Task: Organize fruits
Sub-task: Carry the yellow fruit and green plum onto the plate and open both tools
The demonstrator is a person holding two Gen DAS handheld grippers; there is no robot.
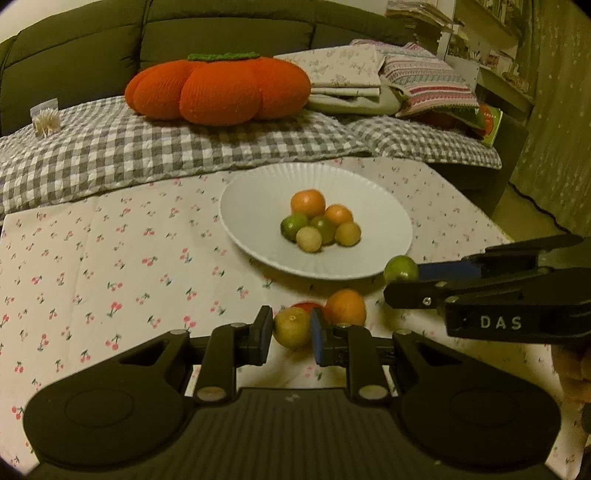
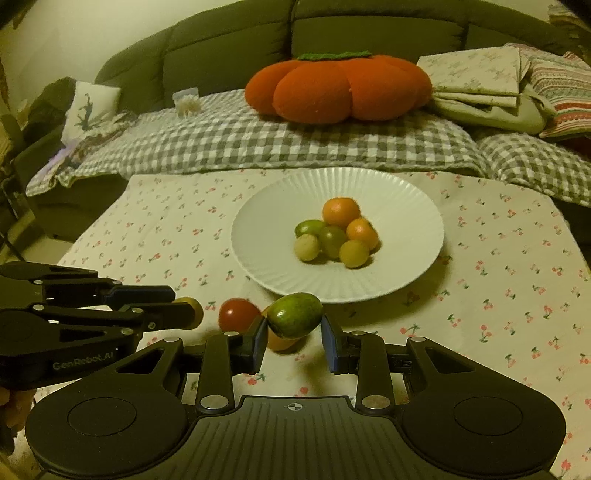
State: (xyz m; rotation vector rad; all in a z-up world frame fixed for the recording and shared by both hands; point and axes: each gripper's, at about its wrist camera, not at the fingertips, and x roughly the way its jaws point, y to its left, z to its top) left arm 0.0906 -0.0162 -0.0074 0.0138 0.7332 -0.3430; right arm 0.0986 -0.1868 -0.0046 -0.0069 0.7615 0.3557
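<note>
A white ribbed plate (image 1: 369, 206) (image 2: 406, 206) on the cherry-print cloth holds several small orange, green and yellow fruits (image 1: 319, 221) (image 2: 338, 234). My left gripper (image 1: 290, 334) is shut on a yellow-green fruit (image 1: 291, 326), also seen in the right wrist view (image 2: 192, 312). My right gripper (image 2: 293, 332) is shut on a green fruit (image 2: 295, 315), which shows in the left wrist view (image 1: 400, 269) just off the plate's near rim. A red fruit (image 2: 238, 314) (image 1: 306, 306) and an orange fruit (image 1: 345, 306) (image 2: 280, 341) lie on the cloth between the grippers.
A grey checked blanket (image 1: 147, 147) lies behind the table with an orange pumpkin cushion (image 1: 218, 88) (image 2: 338, 86) and folded cloths (image 1: 369, 74) on it. A dark sofa back (image 1: 184, 29) rises behind. The table's right edge (image 1: 480, 214) drops to the floor.
</note>
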